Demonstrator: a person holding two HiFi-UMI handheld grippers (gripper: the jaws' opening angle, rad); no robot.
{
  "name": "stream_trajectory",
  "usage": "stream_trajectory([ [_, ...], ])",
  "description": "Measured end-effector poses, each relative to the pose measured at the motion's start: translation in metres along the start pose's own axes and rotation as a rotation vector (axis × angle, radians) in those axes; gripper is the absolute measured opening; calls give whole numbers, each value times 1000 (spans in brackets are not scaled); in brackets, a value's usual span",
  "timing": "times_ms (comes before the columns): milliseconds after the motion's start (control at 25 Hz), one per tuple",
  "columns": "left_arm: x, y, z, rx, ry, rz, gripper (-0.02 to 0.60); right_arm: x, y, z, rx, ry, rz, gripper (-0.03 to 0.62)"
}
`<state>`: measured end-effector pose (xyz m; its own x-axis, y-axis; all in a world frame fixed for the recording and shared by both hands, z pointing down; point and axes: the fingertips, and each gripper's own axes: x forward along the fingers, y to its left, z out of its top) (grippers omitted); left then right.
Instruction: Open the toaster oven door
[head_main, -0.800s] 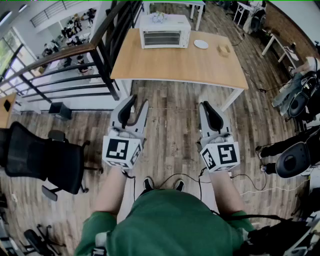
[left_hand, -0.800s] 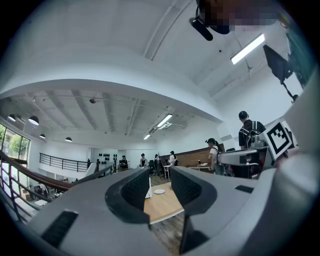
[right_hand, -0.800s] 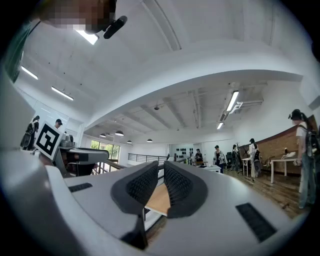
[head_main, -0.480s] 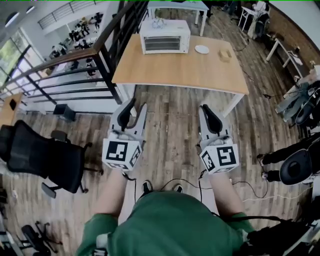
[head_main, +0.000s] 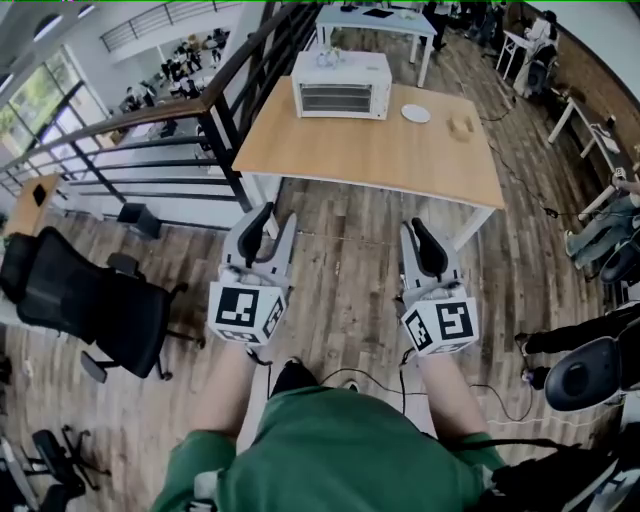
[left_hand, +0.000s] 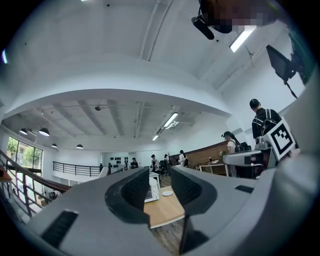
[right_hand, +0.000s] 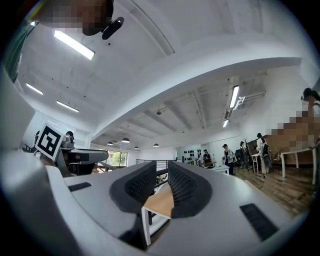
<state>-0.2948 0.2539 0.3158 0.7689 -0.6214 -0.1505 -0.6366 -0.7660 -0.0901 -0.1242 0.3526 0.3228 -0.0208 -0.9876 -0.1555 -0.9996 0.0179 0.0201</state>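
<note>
Both parted, left claw, right claw, toaster oven well ahead

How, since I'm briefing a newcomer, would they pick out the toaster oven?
Find the light wooden table. At its far edge stands the toaster oven: a white box with a windowed front, far bigger than the small white plate to its right.

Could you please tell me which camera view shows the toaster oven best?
The head view: the toaster oven stands whole at the table's far edge, front and top visible. The left gripper view catches only a small slice of the oven. The right gripper view shows only table, no oven.
</note>
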Motion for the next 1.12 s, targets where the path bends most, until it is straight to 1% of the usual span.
stream_trajectory([
  [80,6,8,-5,2,10,12,144,9,-5,-7,2,13,-7,84],
  [200,20,28,-16,-11,12,24,144,31,-10,-16,-11,23,-17,92],
  [320,41,52,-29,-28,4,22,144,59,-19,-22,-36,26,-48,104],
  [400,55,72,-39,-47,0,22,149,79,-23,-25,-56,38,-71,113],
  [520,75,109,-51,-77,0,31,173,112,-24,-24,-100,50,-99,129],
  [640,95,141,-65,-129,2,20,189,144,-24,-26,-126,64,-125,137],
  [800,115,173,-85,-176,10,5,190,179,-25,-35,-142,92,-159,138],
  [960,134,207,-99,-213,14,-7,190,212,-26,-37,-161,98,-191,138],
  [1120,151,227,-113,-252,24,-4,190,233,-29,-41,-175,104,-197,138],
])
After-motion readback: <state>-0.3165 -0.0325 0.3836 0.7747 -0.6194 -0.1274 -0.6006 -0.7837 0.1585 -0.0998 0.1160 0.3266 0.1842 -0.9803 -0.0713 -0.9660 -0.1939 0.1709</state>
